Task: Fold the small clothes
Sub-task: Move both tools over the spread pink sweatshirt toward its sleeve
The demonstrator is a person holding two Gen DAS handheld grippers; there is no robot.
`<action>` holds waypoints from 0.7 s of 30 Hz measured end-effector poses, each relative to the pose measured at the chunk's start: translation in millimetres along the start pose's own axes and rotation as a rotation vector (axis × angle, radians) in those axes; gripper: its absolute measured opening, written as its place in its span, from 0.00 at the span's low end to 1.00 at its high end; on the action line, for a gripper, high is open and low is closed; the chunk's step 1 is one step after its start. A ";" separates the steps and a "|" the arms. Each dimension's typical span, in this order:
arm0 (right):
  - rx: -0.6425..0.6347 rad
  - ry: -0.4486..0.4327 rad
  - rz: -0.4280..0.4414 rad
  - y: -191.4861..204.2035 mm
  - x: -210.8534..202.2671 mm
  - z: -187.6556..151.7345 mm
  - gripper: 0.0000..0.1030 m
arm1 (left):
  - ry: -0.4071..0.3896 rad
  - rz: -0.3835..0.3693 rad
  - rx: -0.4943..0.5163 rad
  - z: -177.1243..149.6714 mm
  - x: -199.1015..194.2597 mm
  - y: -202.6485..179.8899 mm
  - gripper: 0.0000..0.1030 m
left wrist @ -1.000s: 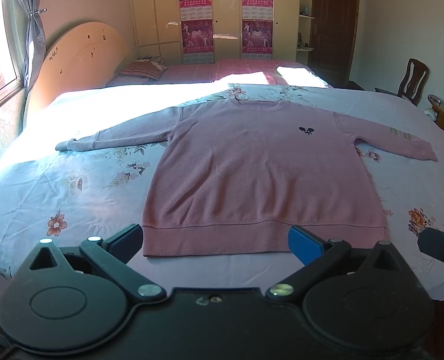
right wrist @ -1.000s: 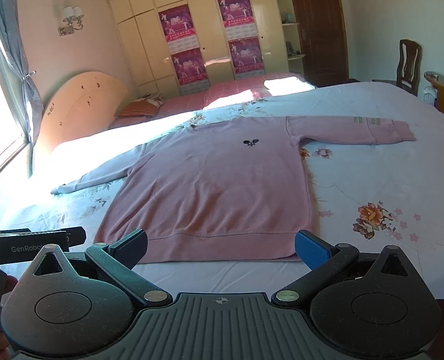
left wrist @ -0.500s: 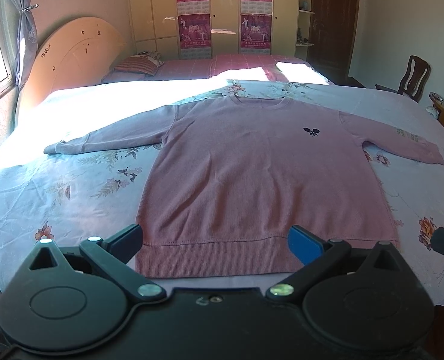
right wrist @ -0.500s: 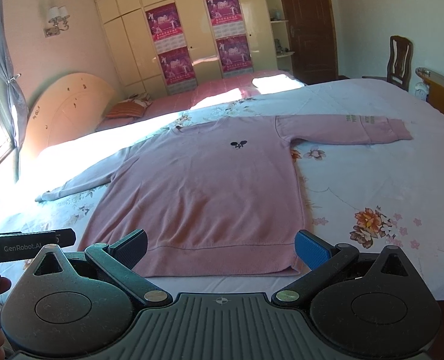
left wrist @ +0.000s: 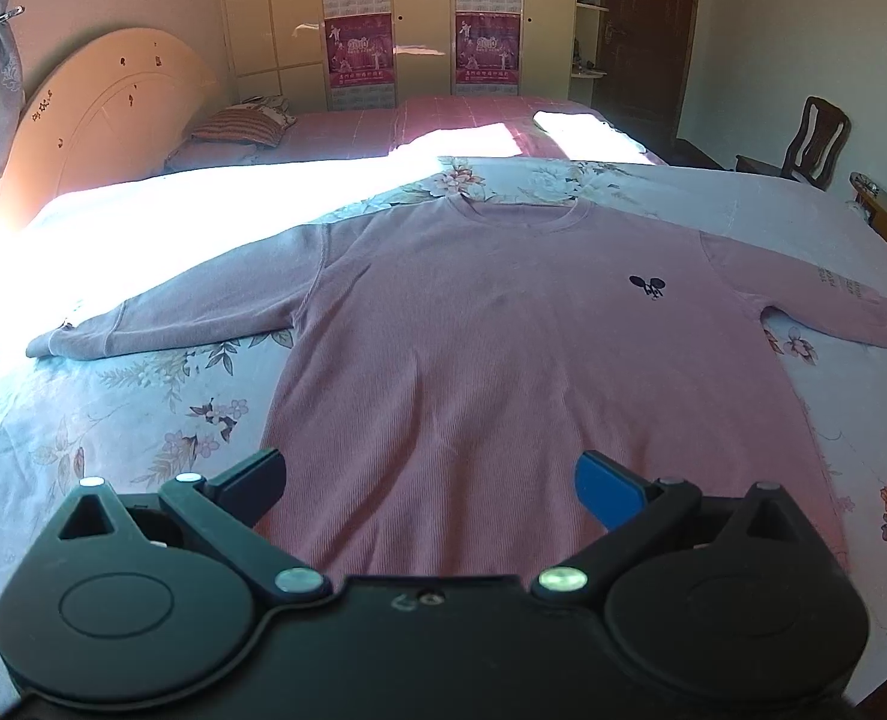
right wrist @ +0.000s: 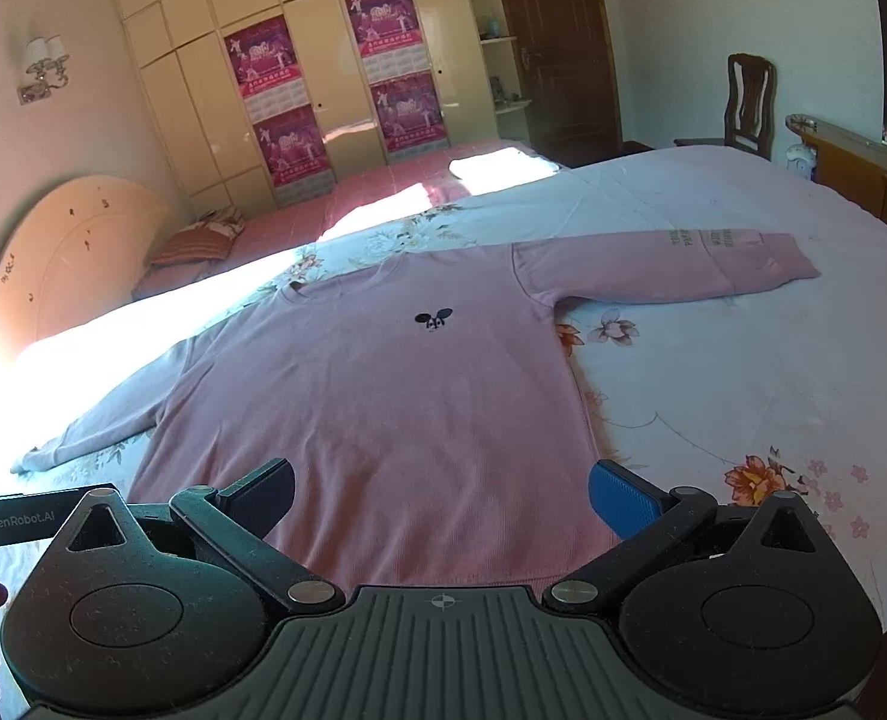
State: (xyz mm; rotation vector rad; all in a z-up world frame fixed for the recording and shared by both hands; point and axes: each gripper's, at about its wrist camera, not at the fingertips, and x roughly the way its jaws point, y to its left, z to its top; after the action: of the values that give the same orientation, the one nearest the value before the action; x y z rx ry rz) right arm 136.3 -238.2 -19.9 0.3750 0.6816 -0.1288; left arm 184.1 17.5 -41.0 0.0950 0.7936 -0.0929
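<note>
A pink long-sleeved sweater [left wrist: 491,348] lies flat and face up on the floral bedsheet [left wrist: 113,420], sleeves spread to both sides, a small black logo on its chest. It also shows in the right wrist view [right wrist: 383,408]. My left gripper [left wrist: 431,486] is open and empty, hovering over the sweater's lower part near the hem. My right gripper [right wrist: 443,495] is open and empty, over the hem towards its right corner. The hem itself is hidden behind both gripper bodies.
A wooden headboard [left wrist: 101,138] stands at the left. A second bed with a striped pillow [left wrist: 242,123] lies behind. A wooden chair [right wrist: 749,102] and a low wooden cabinet [right wrist: 863,174] are at the right. The left gripper's body [right wrist: 17,519] shows at the right view's left edge.
Both grippers have moved forward and lower over the sweater, so its hem has passed out of sight beneath them. Both stay open. The sweater has not moved.
</note>
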 end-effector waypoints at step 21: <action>-0.004 -0.043 -0.080 -25.7 88.5 64.4 0.99 | 0.072 -0.036 -0.059 62.0 109.1 -1.3 1.00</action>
State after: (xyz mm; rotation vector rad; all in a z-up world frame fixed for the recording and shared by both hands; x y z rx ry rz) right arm 236.5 -285.8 -37.9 0.3406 0.6548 -0.2110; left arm 303.8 3.6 -75.9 0.0289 0.8695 -0.1003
